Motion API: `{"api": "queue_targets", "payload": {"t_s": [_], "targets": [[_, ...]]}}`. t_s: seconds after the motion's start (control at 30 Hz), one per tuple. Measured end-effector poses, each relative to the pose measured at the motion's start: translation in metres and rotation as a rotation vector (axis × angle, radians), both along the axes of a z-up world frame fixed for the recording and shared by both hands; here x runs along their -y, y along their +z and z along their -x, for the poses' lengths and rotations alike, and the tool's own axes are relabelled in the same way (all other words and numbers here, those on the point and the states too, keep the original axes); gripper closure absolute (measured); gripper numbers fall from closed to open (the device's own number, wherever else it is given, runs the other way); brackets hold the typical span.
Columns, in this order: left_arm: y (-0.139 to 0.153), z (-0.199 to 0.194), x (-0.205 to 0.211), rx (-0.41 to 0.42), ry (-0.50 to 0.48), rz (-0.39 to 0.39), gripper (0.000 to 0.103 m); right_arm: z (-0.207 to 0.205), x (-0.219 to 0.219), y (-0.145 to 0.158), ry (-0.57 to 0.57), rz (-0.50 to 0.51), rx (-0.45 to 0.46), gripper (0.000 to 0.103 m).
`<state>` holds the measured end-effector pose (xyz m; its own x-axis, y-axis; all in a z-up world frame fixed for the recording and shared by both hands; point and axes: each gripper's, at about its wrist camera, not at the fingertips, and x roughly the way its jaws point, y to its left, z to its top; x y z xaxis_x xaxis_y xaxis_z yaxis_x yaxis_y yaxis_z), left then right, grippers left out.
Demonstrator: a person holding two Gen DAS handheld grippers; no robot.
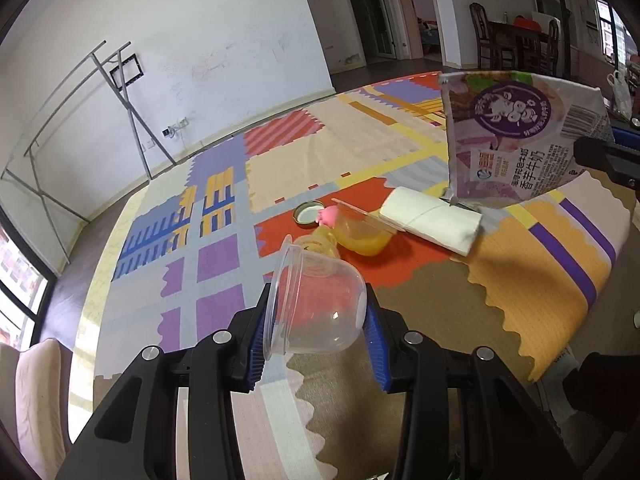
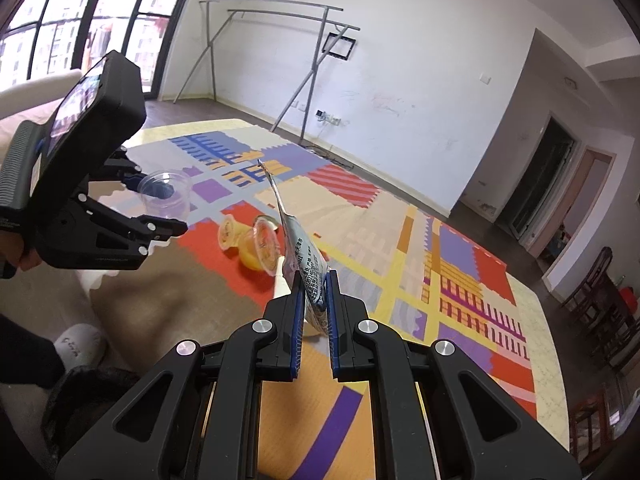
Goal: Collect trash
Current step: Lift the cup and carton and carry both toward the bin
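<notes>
Clear plastic cup (image 1: 318, 300): empty, tipped on its side, clamped between the blue pads of the left gripper (image 1: 316, 330), lower centre of the left wrist view; raised above the mat.
Milk pouch (image 1: 520, 140): purple-printed, flattened, pinched edge-on in the nearly closed right gripper (image 2: 314, 312); upper right of the left wrist view.
Two small jelly cups (image 2: 256, 246): orange contents, lying on a red patch, mid-frame.
Jar lid (image 1: 308, 213): flat on the mat, just beside them.
Folded white tissue (image 1: 430, 220): right of the cups.
Surface: patchwork play mat (image 1: 280, 160).
Room: white wall, metal rack (image 2: 280, 40) at upper centre.
</notes>
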<state>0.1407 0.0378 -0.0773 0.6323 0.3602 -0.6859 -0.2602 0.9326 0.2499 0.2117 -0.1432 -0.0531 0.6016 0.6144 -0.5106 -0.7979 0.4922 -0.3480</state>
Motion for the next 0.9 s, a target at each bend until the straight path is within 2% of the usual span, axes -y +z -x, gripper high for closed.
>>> {"api": "queue_targets", "payload": {"t_s": [0.33, 0.77, 0.9], "targets": [[-0.005, 0.042, 0.026, -0.007, -0.016, 0.018, 0.059, 0.031, 0.029, -0.002, 0.022, -0.006, -0.031, 0.092], [-0.039, 0.097, 0.066, -0.080, -0.118, 0.026, 0.059, 0.088, 0.049, -0.038, 0.110, 0.090, -0.068, 0.092], [-0.051, 0.112, 0.076, -0.103, -0.158, 0.077, 0.059, 0.092, 0.051, -0.051, 0.151, 0.103, -0.146, 0.092]]}}
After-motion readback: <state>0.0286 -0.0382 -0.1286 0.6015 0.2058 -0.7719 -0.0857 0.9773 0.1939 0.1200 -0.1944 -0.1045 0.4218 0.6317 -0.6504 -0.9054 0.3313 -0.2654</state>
